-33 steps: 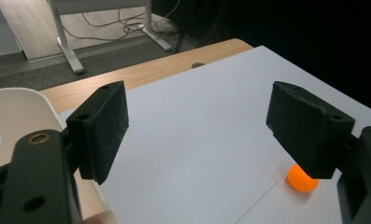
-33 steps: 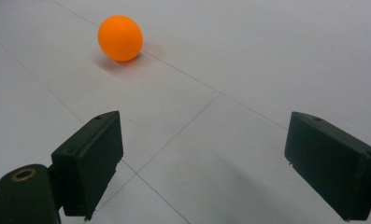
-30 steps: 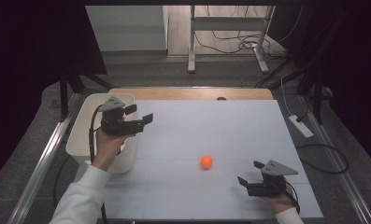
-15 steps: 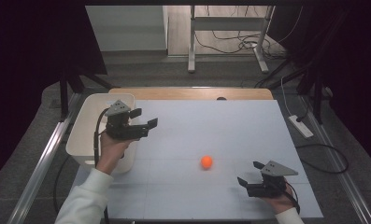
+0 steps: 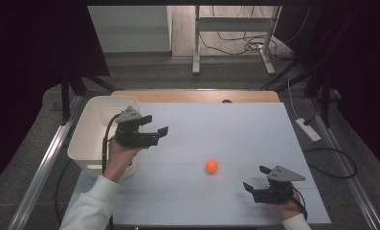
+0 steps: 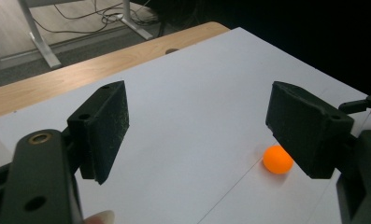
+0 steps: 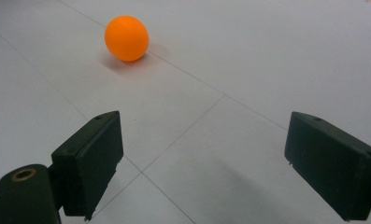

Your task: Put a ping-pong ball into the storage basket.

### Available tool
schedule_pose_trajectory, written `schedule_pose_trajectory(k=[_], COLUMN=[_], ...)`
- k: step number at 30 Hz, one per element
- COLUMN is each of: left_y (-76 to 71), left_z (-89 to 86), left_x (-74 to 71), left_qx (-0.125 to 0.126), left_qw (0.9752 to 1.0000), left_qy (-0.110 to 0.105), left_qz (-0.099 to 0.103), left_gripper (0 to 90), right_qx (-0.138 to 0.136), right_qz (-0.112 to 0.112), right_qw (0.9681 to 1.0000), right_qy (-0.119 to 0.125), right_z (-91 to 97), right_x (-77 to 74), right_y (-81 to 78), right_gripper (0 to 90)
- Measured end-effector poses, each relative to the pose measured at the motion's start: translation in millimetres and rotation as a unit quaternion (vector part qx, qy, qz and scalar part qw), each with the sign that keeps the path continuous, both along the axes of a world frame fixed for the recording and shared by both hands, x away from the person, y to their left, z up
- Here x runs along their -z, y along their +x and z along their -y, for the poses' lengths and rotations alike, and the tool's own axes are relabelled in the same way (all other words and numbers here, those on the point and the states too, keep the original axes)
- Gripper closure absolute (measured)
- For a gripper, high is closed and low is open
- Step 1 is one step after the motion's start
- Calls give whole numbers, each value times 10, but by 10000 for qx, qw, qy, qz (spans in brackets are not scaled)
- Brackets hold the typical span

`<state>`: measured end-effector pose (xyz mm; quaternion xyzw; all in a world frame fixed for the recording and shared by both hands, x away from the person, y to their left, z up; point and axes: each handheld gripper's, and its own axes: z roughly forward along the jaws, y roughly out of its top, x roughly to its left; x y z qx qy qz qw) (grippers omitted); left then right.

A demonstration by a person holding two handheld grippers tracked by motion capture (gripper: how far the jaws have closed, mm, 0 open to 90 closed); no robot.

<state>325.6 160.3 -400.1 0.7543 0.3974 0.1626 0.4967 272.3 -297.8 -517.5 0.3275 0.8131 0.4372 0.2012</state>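
Nearest the person, the right gripper rested low on the white table at its near right corner, jaws spread wide and empty, pointing left. In the right gripper view, bare table lay between its jaws, and the orange ball sat beyond them, up and to the left.

The ball lay on the table by itself, near the right gripper and touching neither tool.

Farther back and to the left, the left gripper was held above the table, just beside the white bin at the left edge. Its jaws were released, nothing between them, aimed right. In the left gripper view, the ball showed beside the right-hand jaw.
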Motion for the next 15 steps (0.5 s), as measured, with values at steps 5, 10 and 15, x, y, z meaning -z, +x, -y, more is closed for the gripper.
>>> schedule_pose_trajectory(k=[5,10,15], left_y=[6,9,17], left_z=[64,129,185], left_x=[27,51,71], left_qx=[69,148,235], left_qw=[10000,9999,9997], left_qy=[18,65,75], left_qz=[-38,-58,-87], left_gripper=[220,219,217], right_qx=[4,5,-6], right_qz=[-10,-10,5], right_qw=[10000,10000,10000], right_qy=[-33,3,8], right_z=[2,4,6], right_x=[0,1,0], right_y=[-4,-1,11], right_gripper=[113,113,113])
